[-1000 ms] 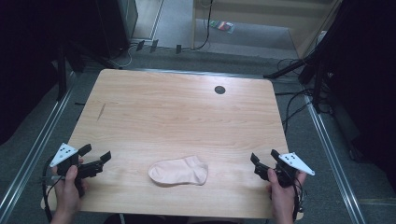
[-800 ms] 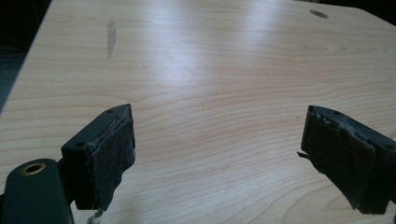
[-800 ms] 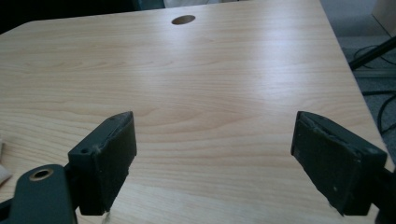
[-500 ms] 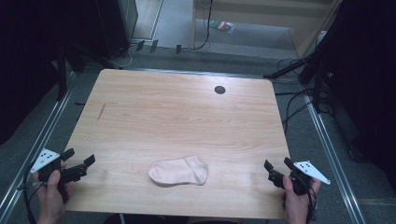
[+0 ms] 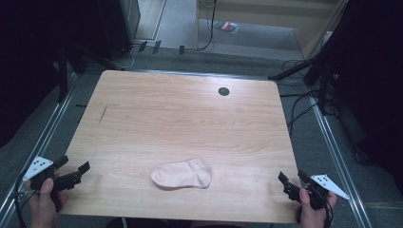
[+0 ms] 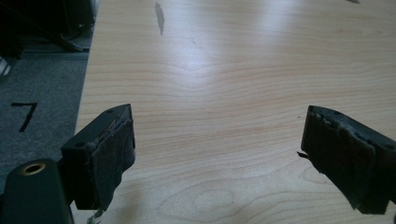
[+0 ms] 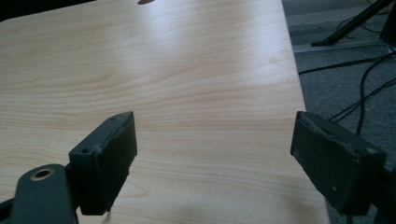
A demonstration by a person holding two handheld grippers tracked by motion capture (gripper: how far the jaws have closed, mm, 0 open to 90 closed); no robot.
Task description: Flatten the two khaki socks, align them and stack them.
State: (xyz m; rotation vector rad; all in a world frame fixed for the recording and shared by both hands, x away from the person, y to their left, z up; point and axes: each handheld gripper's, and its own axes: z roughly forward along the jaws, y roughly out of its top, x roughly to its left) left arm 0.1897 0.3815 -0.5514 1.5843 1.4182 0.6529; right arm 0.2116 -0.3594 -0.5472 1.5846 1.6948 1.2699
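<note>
A pale pink sock (image 5: 182, 174) lies flat on the wooden table (image 5: 190, 118) near its front edge, toe to the left. My left gripper (image 5: 73, 167) is held at the table's front left corner, open, with nothing between its jaws. In the left gripper view its gripper (image 6: 217, 158) looks over bare wood. My right gripper (image 5: 291, 178) hovers at the front right corner, also open and empty. The right gripper view has its gripper (image 7: 212, 163) over the table's right edge. Both grippers are well apart from the sock.
A dark round hole (image 5: 223, 91) sits in the table near its far right. A dark mark (image 5: 103, 113) shows on the wood at the left. Cables (image 5: 304, 109) and stand legs lie on the grey floor to the right. Metal rails run along both sides.
Both hands have drawn back and outward from the sock toward the table's front corners. The sock has not moved.
</note>
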